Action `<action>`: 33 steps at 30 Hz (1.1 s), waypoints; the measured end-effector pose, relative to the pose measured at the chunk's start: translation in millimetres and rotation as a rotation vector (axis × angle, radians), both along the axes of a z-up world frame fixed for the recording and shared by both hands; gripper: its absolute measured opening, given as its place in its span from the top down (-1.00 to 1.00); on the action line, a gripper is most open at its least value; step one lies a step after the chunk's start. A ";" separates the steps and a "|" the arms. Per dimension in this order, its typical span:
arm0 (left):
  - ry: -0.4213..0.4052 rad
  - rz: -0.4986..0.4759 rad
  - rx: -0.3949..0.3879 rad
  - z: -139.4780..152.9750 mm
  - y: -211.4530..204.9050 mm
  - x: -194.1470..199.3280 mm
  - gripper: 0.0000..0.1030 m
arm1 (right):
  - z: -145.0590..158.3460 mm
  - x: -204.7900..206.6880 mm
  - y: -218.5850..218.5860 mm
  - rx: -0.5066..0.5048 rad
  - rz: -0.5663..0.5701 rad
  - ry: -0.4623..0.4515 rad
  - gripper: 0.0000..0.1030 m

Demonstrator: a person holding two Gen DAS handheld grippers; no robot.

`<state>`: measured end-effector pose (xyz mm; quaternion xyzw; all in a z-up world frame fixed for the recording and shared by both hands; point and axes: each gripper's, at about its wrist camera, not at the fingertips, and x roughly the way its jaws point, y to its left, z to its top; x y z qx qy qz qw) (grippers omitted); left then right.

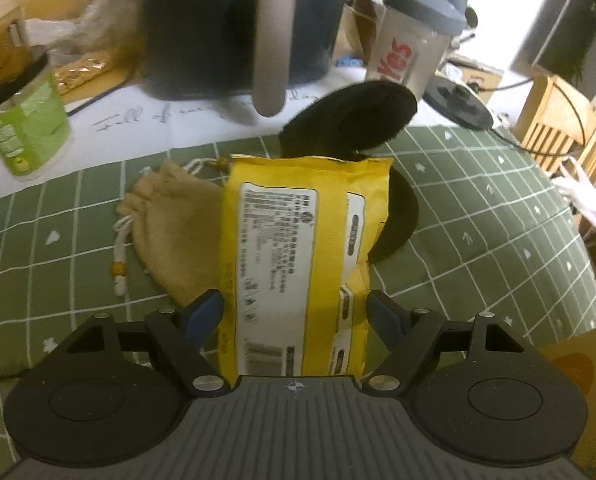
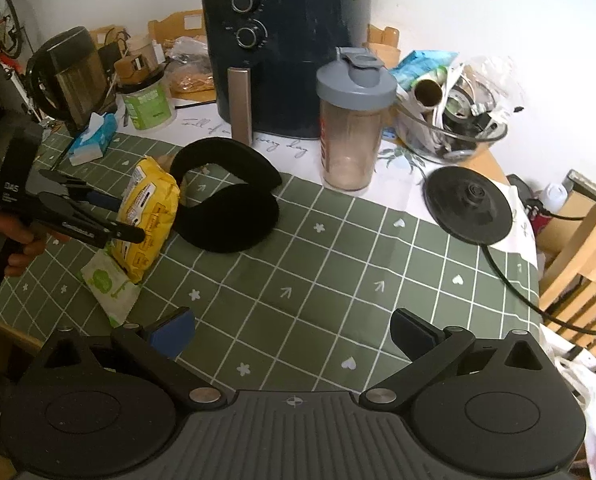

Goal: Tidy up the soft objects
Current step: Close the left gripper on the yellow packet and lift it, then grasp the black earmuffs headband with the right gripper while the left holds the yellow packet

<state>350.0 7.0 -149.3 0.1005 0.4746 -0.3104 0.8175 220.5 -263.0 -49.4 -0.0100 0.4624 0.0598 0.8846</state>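
Beside black earmuffs: left gripper clamps yellow pack; right gripper spread.

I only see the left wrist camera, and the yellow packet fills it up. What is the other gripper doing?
Observer: The right gripper is open and holds nothing. It hangs above the green checked cloth.
Operator: Is anything hiding under my packet?
Observer: A green and white wipes pack lies on the cloth right below the yellow packet, which the left gripper grips. I cannot tell if they touch.
Operator: What's higher up on the big dark machine?
Observer: The air fryer has two round dials on its front, one above the other.
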 end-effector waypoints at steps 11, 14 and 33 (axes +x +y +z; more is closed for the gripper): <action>0.052 0.044 0.153 -28.3 -26.4 14.1 -0.50 | -0.6 -3.5 -0.8 -0.015 -0.008 0.004 -1.00; 0.065 0.080 0.139 -24.8 -22.7 14.9 -0.38 | -0.8 -3.9 -0.8 -0.026 -0.001 0.002 -1.00; -0.031 0.154 0.008 50.6 18.4 -13.2 -0.34 | -12.6 20.7 -10.4 -0.078 0.187 -0.037 -1.00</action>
